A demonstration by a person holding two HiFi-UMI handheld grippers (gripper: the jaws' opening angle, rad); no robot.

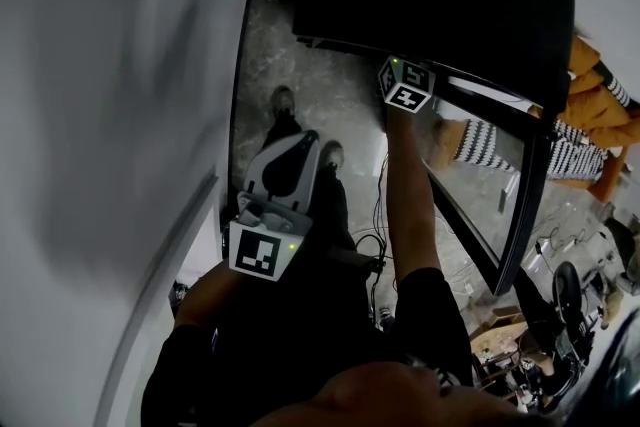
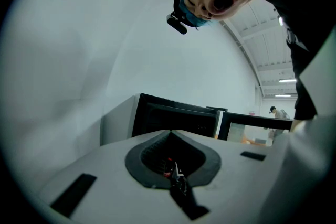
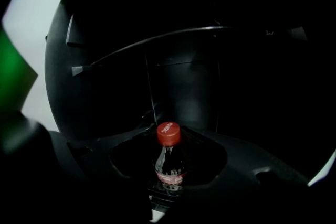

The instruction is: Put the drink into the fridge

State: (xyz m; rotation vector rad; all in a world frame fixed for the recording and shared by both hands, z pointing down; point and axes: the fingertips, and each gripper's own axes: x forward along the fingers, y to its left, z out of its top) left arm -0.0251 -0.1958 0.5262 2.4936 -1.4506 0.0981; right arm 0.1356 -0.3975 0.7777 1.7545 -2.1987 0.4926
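Bottle stands upright between right tongs, seemingly gripped, facing dark fridge.

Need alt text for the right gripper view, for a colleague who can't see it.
A small dark cola bottle with a red cap stands upright, clamped in the right gripper. Ahead is the dark inside of the fridge, with a shelf crossing above. A blurred green shape sits at the left edge.

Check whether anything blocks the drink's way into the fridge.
Nothing visible does. The fridge door stands open to the side, and the right gripper holds the cola bottle upright, facing the dark fridge interior. The space ahead of it looks bare, though it is dim.
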